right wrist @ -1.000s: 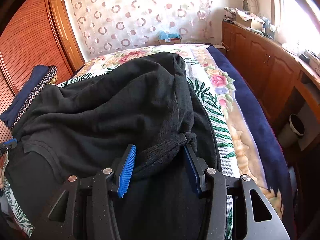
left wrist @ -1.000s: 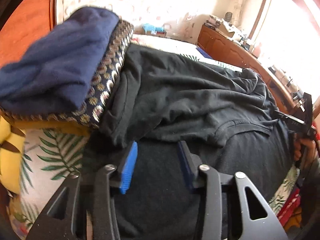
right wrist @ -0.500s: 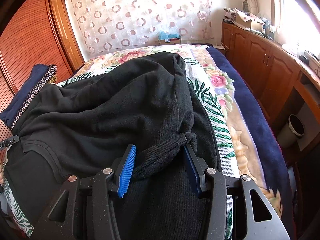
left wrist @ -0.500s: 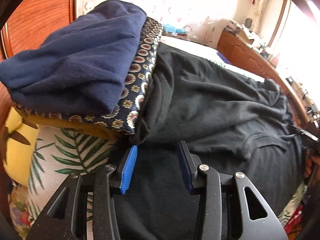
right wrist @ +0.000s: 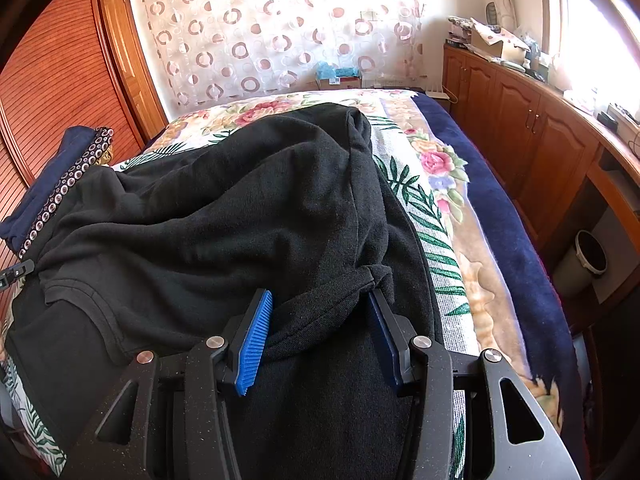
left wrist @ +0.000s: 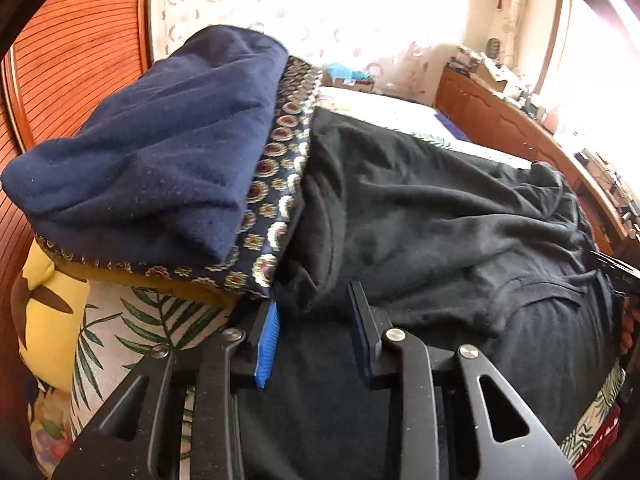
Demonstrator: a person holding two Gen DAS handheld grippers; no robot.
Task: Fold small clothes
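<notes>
On the floral bedspread (right wrist: 436, 208) a black shirt (right wrist: 240, 208) is spread, its far part doubled back toward the cameras so that a folded edge lies near both tools. Beside its left edge a stack of folded clothes (left wrist: 160, 152) is seen, touching the shirt. The right gripper (right wrist: 320, 320) is parted, with a bunched fold of shirt lying between the blue pads (right wrist: 254, 344) but not pinched. The left gripper (left wrist: 316, 320) is likewise parted, a corner of cloth resting between its fingers just under the stack's patterned hem.

The step in hand is judged to be the taking hold of the folded layer at its two sides. It would be done well if both layers were caught fully between the pads before any lift, and if only shirt were taken on the left, the patterned hem being left out of the bite. An even pull from both sides should be kept, so that the fold is not skewed.
</notes>
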